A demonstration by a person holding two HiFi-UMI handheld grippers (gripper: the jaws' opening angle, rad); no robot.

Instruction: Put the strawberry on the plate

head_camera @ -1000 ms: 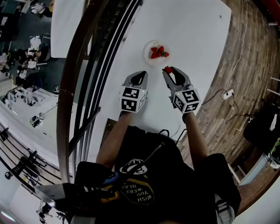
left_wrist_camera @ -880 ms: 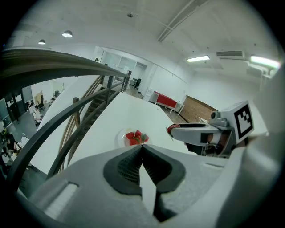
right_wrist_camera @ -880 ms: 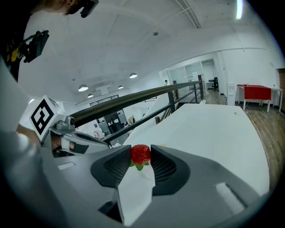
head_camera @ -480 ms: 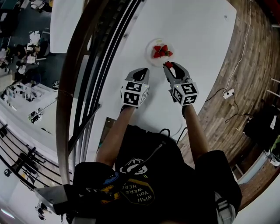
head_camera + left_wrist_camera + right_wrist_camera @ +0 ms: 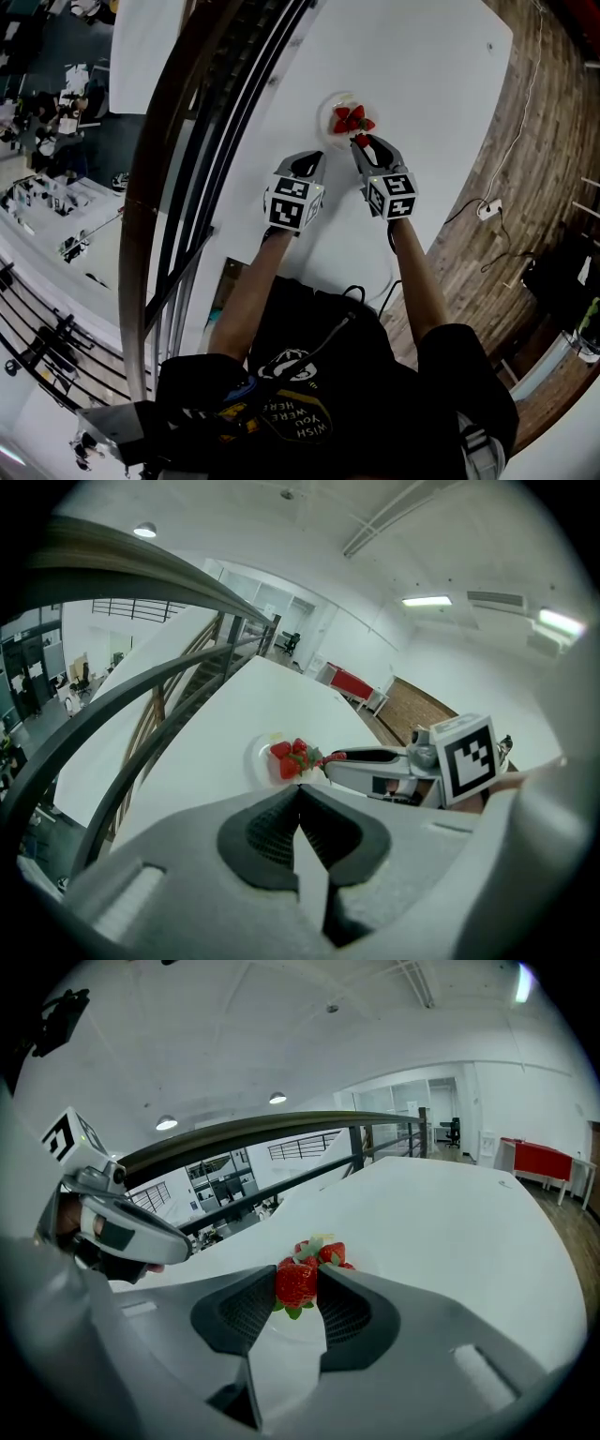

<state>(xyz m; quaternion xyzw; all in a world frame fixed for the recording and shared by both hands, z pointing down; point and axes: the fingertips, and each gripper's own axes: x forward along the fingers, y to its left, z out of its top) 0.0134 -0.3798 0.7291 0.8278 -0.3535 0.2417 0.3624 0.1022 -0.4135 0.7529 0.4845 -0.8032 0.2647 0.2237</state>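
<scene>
My right gripper (image 5: 363, 142) (image 5: 298, 1283) is shut on a red strawberry (image 5: 295, 1283) (image 5: 361, 141), held at the near edge of a small white plate (image 5: 330, 105) (image 5: 260, 757) on the white table. Several strawberries (image 5: 351, 120) (image 5: 292, 758) (image 5: 323, 1253) lie on that plate just beyond the held one. My left gripper (image 5: 312, 157) (image 5: 298, 794) hangs to the left of the right one, jaws shut with nothing between them. In the left gripper view the right gripper (image 5: 349, 756) reaches in from the right with the held strawberry at its tip beside the plate.
The white table (image 5: 412, 75) ends at a wooden floor (image 5: 534, 141) on the right, where a cable and plug (image 5: 486, 202) lie. A dark stair railing (image 5: 187, 141) runs along the table's left side.
Both grippers moved forward and down toward the plate. The right one carried the strawberry from short of the plate to its near edge.
</scene>
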